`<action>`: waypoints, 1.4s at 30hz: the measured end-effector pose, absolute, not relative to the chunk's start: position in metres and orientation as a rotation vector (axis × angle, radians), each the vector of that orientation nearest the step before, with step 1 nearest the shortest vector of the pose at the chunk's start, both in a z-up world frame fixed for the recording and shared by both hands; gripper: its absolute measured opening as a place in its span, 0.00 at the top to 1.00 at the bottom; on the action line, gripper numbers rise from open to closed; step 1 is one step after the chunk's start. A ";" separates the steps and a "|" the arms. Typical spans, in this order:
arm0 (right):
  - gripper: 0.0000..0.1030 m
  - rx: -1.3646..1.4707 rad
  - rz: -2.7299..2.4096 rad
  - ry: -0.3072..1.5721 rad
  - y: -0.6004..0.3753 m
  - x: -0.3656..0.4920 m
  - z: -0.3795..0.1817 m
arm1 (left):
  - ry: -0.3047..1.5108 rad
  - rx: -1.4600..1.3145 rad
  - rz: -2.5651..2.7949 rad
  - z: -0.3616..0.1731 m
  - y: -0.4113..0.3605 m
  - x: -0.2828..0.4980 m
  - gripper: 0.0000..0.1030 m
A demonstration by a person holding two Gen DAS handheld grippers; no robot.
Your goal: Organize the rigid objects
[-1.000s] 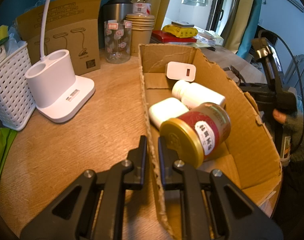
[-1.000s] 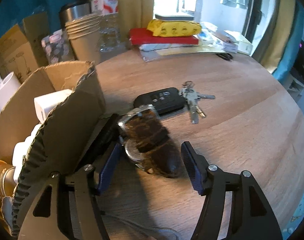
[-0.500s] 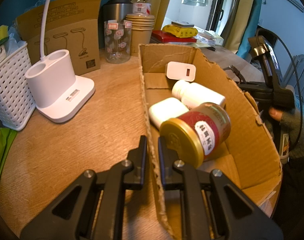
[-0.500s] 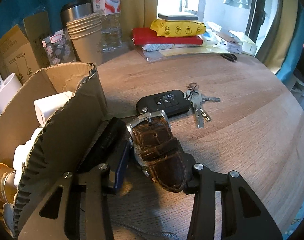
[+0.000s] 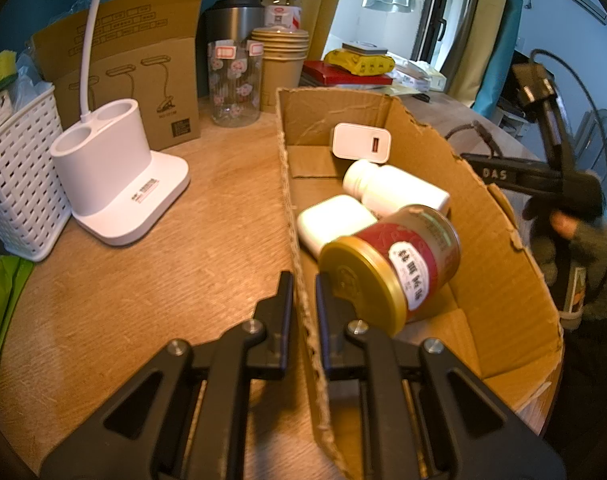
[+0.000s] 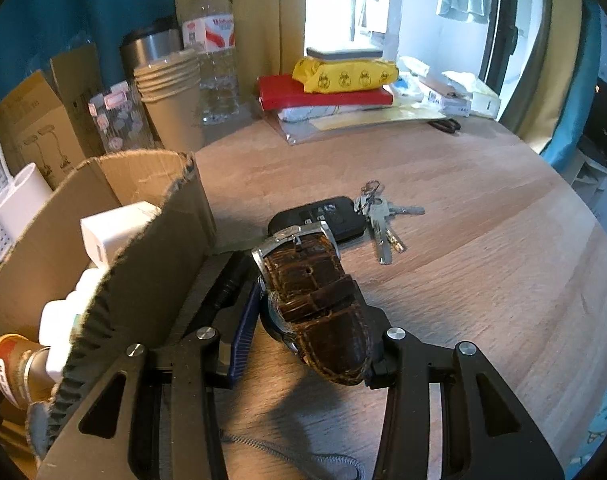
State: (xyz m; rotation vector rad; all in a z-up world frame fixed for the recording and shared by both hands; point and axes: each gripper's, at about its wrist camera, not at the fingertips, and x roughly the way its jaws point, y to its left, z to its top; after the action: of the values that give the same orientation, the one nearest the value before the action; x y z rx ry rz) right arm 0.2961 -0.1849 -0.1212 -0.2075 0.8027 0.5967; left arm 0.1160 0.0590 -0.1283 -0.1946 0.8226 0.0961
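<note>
While the left gripper has its jaws clamped on the near wall of the box, the right gripper has its jaws closed on the watch, just beside the box on the tabletop. I think the leather strap is soft and will bend, and the metal case is heavier and smooth. Better to hold across the case, not the strap. Keys lie near.
</note>
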 end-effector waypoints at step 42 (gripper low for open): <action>0.57 -0.295 0.833 0.611 -0.128 0.198 -0.051 | 0.823 -0.194 0.096 -0.128 0.059 0.116 0.88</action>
State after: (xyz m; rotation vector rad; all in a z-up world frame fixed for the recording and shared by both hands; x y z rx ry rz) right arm 0.1984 -0.1282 -0.0513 -0.2949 0.6113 0.8329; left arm 0.1160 0.0587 -0.1283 -0.1944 0.8228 0.0958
